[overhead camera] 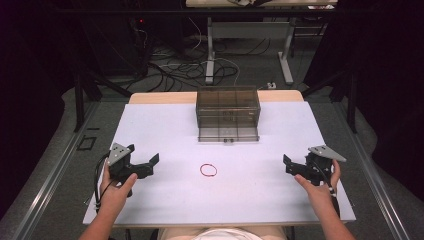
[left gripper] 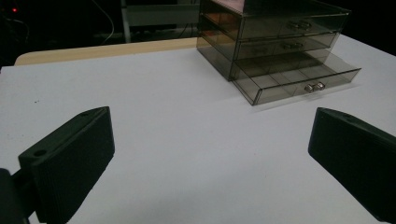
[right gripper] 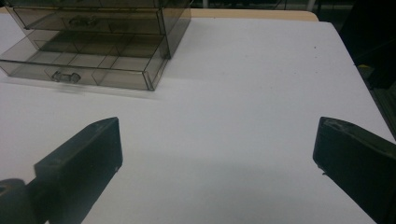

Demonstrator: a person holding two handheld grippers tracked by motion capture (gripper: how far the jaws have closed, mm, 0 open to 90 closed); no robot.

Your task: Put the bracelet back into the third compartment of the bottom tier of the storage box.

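Drawer box (overhead camera: 228,111), bottom drawer (left gripper: 299,77) open

Right tool (right gripper: 215,158) jaws wide apart over white table (right gripper: 243,93) — smoky drawer unit (right gripper: 93,42) far left, bottom drawer (right gripper: 84,67) out.

A table (overhead camera: 150,200) has a box of drawers (overhead camera: 228,107) on it, at the far side, about in the middle. The bottom drawer (overhead camera: 228,134) is pulled out toward the person. A small ring (overhead camera: 208,170) lies flat on the table in front of the drawers, nearer the person, well apart from the box. The left gripper (overhead camera: 150,162) is left of the ring. The right gripper (overhead camera: 290,164) is right of the ring. The ring lies between them, touching neither.
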